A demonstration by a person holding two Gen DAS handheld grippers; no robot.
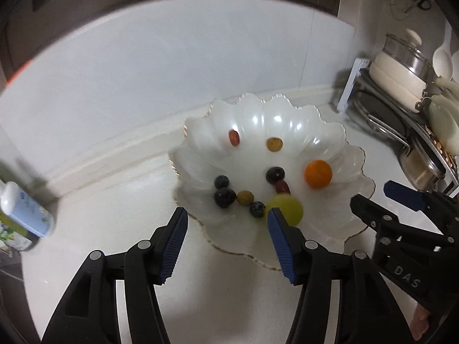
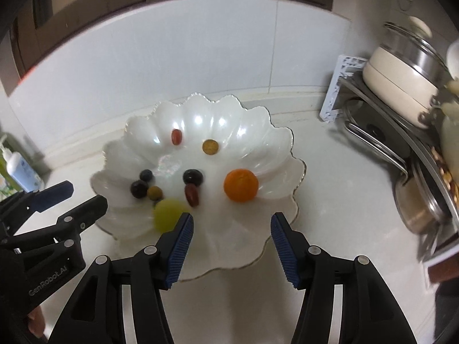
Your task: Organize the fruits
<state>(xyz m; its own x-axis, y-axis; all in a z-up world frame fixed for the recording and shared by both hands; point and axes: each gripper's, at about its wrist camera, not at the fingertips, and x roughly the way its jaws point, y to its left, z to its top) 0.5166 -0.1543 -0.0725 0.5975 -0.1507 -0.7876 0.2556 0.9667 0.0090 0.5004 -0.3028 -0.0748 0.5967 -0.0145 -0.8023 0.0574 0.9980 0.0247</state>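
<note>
A white scalloped dish (image 1: 330, 132) (image 2: 258, 132) on the counter holds several small fruits: an orange (image 1: 318, 173) (image 2: 240, 185), a green grape (image 1: 288, 207) (image 2: 167, 213), dark berries (image 1: 224, 197) (image 2: 193, 177), red oblong fruits (image 1: 234, 138) (image 2: 177, 137) and yellow-brown ones (image 1: 274, 144) (image 2: 210, 146). My left gripper (image 1: 226, 223) is open and empty over the dish's near left rim. My right gripper (image 2: 231, 226) is open and empty over the near rim, just right of the green grape.
A rack (image 2: 373, 132) with a cream pot (image 1: 401, 83) (image 2: 401, 86), lids and pans stands at the right. A white and blue bottle (image 1: 25, 209) (image 2: 20, 172) stands at the left. A white tiled wall (image 1: 172, 71) runs behind the counter.
</note>
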